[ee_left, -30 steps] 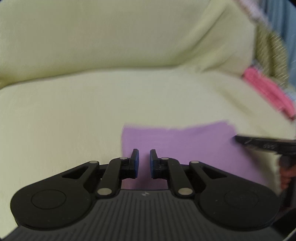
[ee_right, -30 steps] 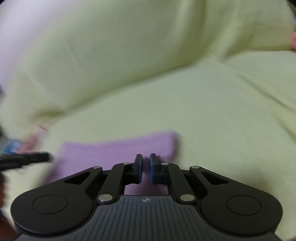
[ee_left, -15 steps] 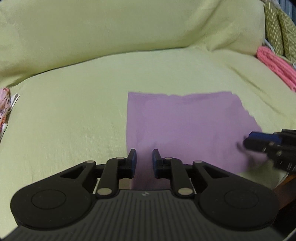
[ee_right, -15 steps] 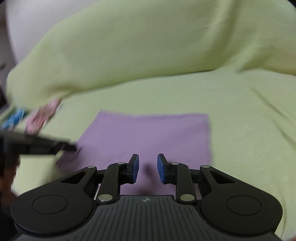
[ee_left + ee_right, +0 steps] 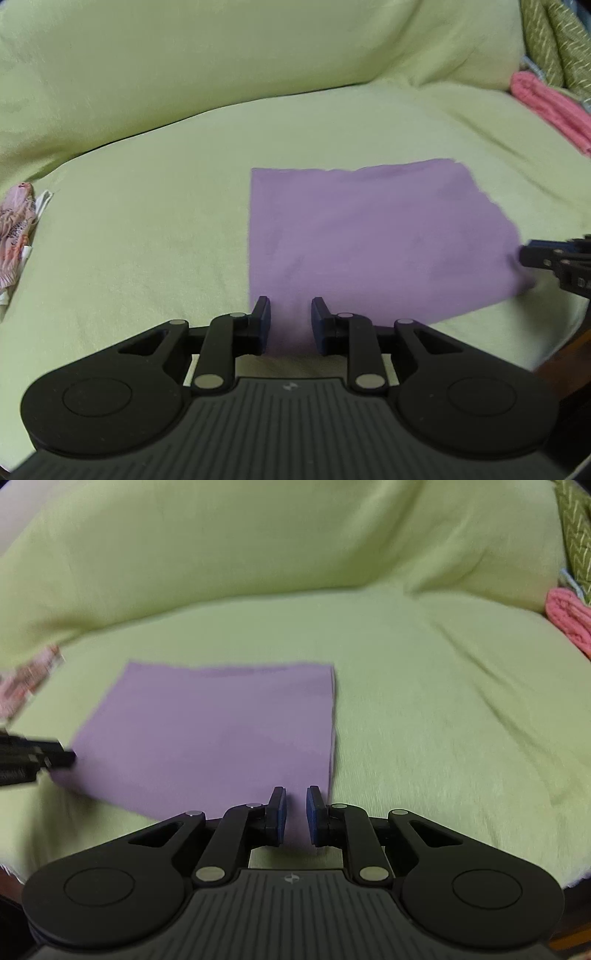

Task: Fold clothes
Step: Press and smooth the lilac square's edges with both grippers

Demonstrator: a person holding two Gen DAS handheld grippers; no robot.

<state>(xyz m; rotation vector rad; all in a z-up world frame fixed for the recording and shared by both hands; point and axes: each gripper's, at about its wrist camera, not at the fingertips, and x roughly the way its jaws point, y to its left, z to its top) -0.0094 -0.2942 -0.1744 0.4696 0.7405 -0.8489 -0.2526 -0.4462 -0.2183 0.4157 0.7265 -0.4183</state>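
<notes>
The flat, square-folded purple cloth [image 5: 369, 240] lies on the pale green fabric-covered sofa seat [image 5: 147, 240], straight ahead of both grippers and reaching back under their tips. The left gripper [image 5: 290, 319] sits at its near left corner, jaws slightly parted after just opening; the right gripper [image 5: 295, 808] sits at the near right corner, jaws just narrowed yet apart. Cloth shows between both pairs, seemingly unpinched. Each hand is nearest its own corner.
</notes>
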